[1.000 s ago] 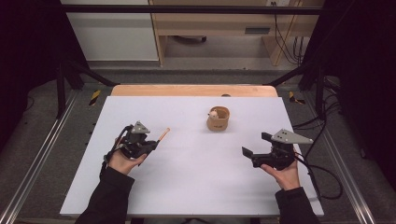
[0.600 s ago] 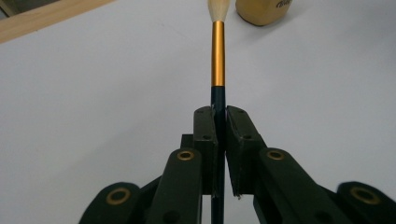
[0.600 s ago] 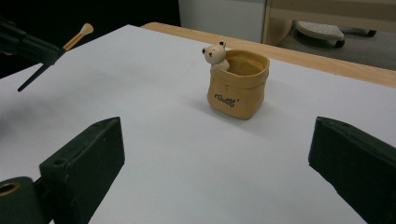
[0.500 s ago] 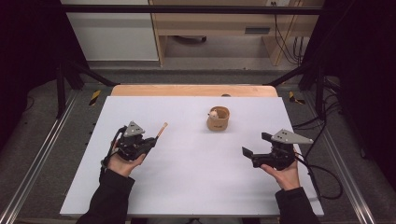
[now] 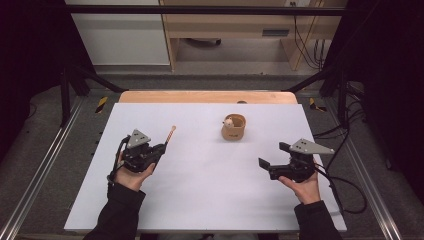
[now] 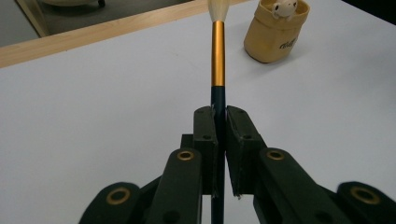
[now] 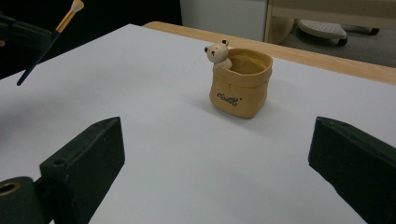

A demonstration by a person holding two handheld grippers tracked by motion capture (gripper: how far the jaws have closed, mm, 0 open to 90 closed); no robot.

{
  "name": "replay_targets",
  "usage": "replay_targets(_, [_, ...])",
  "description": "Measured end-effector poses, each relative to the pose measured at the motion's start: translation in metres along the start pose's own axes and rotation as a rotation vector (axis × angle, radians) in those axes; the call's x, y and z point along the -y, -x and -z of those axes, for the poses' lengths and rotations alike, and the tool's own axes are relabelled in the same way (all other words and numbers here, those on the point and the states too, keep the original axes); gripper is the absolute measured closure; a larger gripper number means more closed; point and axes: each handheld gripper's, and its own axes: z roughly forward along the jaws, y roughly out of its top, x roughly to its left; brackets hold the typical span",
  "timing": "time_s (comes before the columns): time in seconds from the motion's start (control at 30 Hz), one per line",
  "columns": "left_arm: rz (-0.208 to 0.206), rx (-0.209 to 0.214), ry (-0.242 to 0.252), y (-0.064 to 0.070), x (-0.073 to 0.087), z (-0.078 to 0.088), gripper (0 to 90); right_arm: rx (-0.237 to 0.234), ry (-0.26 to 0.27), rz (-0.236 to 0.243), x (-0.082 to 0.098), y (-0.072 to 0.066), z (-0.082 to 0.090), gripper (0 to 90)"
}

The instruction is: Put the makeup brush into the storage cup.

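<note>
White tabletop (image 5: 200,190) with a wooden strip along its far edge fills the middle of the high view, dark floor and metal rails on both sides. On the near left of that surface, the left gripper (image 5: 161,148) has its jaws clamped tight on a brush (image 5: 170,134), gripping the dark lower part of the handle. From the left gripper view the brush (image 6: 218,56) runs straight out ahead between the closed jaws, its gold band and pale bristle tip pointing away from the hand, while the dark end of the handle passes back behind the grip. The brush is lifted off the table, tip tilted upward toward the far side. A small tan pot (image 5: 233,128) with a little bear figure at its rim stands on the table beyond and to the right of the brush tip, well apart from it. The right gripper (image 5: 274,157) rests at the near right with its jaws spread wide and nothing between them, facing the pot (image 7: 240,84).
</note>
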Motion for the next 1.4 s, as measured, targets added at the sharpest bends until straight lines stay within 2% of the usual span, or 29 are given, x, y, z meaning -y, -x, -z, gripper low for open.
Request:
replay_targets(0.17, [-0.005, -0.01, 0.027, 0.006, -0.002, 0.003, 83.3, -0.004, 0.009, -0.004, 0.0, 0.0, 0.0, 3.9])
replay_targets(0.37, [0.014, -0.022, 0.052, 0.012, -0.002, 0.004, 83.3, -0.005, 0.013, -0.008, 0.0, -0.001, -0.001, 4.1])
replay_targets(0.63, [0.023, 0.004, 0.064, 0.017, -0.002, 0.003, 83.3, -0.005, 0.015, 0.0, -0.003, -0.006, -0.002, 4.1])
replay_targets(1.0, [0.015, 0.001, 0.083, 0.024, -0.002, 0.001, 83.3, -0.009, 0.025, -0.008, -0.005, -0.01, -0.005, 3.9])
replay_targets(1.17, [0.023, 0.01, 0.09, 0.025, -0.001, -0.001, 83.3, -0.013, 0.03, -0.021, -0.007, -0.011, -0.006, 3.7])
replay_targets(1.4, [0.013, 0.02, 0.098, 0.029, 0.0, -0.003, 83.3, -0.016, 0.034, -0.019, -0.011, -0.014, -0.007, 3.7])
